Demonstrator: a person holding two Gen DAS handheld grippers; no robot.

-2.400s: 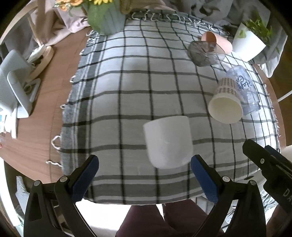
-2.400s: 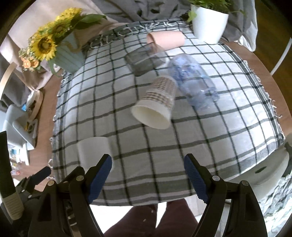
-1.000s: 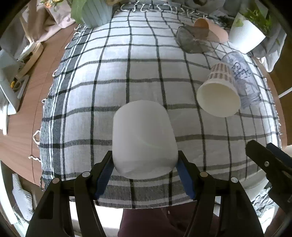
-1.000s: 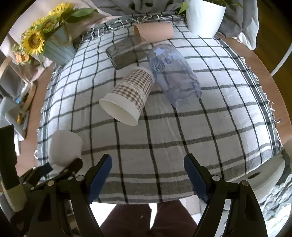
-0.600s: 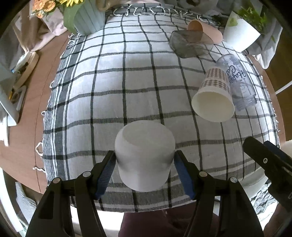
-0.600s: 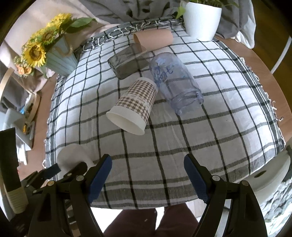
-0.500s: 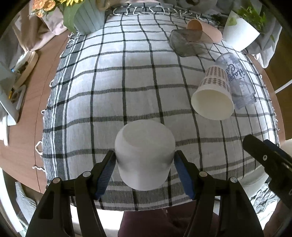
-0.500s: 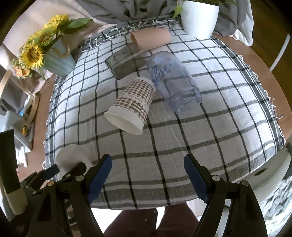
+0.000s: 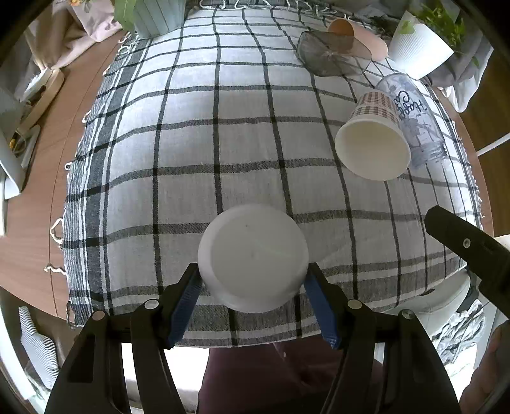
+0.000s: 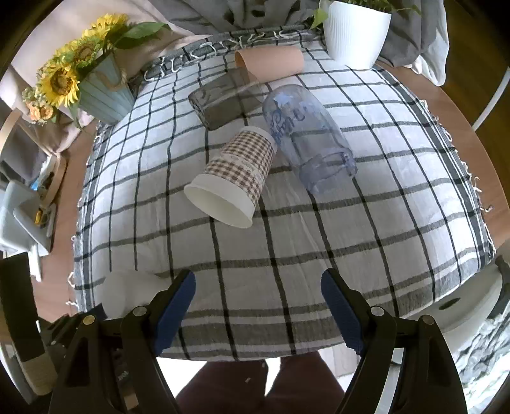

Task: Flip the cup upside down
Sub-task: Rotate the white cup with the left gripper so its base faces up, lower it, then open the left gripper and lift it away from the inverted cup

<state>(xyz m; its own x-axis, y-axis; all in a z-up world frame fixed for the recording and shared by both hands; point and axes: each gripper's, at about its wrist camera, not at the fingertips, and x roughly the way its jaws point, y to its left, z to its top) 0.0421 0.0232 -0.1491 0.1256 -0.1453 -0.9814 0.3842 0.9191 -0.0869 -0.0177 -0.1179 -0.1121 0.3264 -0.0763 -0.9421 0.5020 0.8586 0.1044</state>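
My left gripper (image 9: pixel 253 297) is shut on a plain white cup (image 9: pixel 253 256), its blue pads pressed on both sides. The cup's flat bottom faces my camera, above the near edge of the checked cloth (image 9: pixel 191 143). In the right wrist view the same white cup (image 10: pixel 127 294) shows at the lower left, held by the left gripper. My right gripper (image 10: pixel 258 305) is open and empty above the cloth's near edge (image 10: pixel 287 286).
A checked paper cup (image 10: pixel 234 180), a clear blue glass (image 10: pixel 309 133), a smoky glass (image 10: pixel 223 100) and a pink cup (image 10: pixel 269 63) lie on their sides on the cloth. A sunflower pot (image 10: pixel 102 95) and a white plant pot (image 10: pixel 355 30) stand at the back. Wooden table (image 9: pixel 28 223) at left.
The left gripper closed on the white cup, lifted it and tilted it, so its bottom now faces the camera. The right gripper stayed open and hardly moved.
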